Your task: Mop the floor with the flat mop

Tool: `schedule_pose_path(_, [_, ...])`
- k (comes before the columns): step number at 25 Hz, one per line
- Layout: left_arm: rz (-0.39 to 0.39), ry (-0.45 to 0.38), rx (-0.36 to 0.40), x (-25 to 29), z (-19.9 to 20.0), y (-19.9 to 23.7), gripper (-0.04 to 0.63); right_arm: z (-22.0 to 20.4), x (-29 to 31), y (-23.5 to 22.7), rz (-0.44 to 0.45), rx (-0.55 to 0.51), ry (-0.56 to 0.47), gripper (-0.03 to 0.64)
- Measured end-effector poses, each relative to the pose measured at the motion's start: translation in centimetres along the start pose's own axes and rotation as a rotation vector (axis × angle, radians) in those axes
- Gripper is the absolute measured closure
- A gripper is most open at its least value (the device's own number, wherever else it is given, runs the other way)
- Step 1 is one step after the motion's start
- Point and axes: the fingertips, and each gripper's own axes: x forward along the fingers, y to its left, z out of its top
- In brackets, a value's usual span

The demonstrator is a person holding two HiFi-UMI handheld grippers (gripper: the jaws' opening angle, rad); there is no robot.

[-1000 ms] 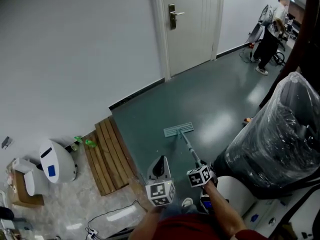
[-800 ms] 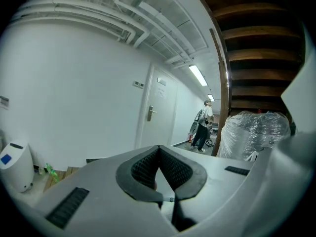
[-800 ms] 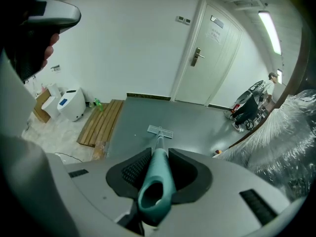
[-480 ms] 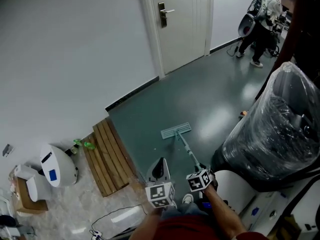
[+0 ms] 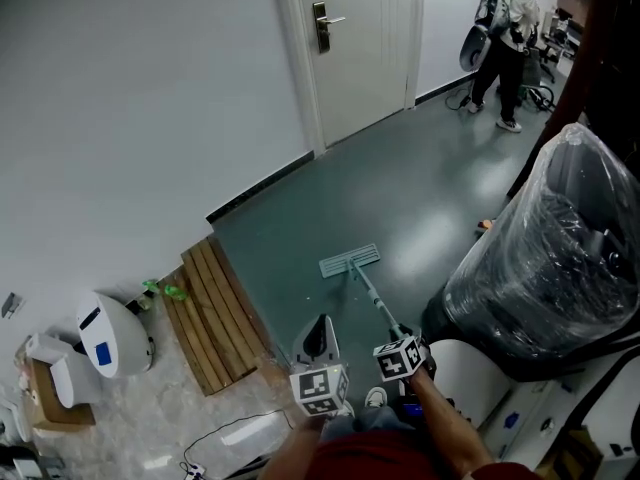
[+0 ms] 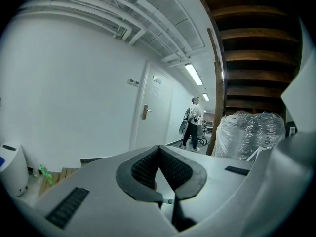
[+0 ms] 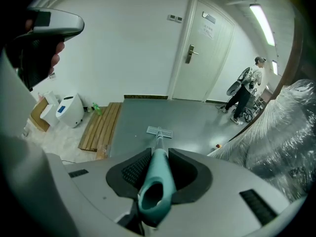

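Note:
The flat mop's pale teal head (image 5: 350, 261) lies flat on the dark green floor (image 5: 400, 198), and its handle (image 5: 376, 302) slants back to my right gripper (image 5: 401, 357). In the right gripper view the teal handle (image 7: 157, 181) runs between the jaws, which are shut on it, with the mop head (image 7: 159, 132) ahead on the floor. My left gripper (image 5: 320, 368) hangs beside it at the lower middle, shut and holding nothing; its dark pads (image 6: 143, 171) meet in the left gripper view.
A wooden slat pallet (image 5: 212, 313) lies left of the mop, with a white appliance (image 5: 113, 333) beyond it. A large plastic-wrapped bin (image 5: 545, 258) stands at right. A closed door (image 5: 350, 43) is at the back; a person (image 5: 503, 43) stands far right.
The mop head has slid a little farther away along the floor. The person at the back has stepped left. My view has tilted slightly.

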Motion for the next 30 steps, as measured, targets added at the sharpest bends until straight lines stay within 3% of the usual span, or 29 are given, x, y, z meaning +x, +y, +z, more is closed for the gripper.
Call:
schedule_pose_path(9, [0.006, 0.010, 0.007, 1.1, -0.2, -0.4, 0.581, 0.7, 0.8, -0.8, 0.006, 0.007, -0.007, 0.500])
schedule_pose_path(20, [0.071, 0.003, 0.016, 3.3, 0.5, 0.4, 0.581, 2.7, 3.1, -2.4, 0.013, -0.031, -0.013, 0.500])
schedule_pose_path(30, [0.043, 0.006, 0.004, 8.1, 1.9, 3.2, 0.581, 7.2, 6.0, -2.1, 0.002, -0.022, -0.008, 0.500])
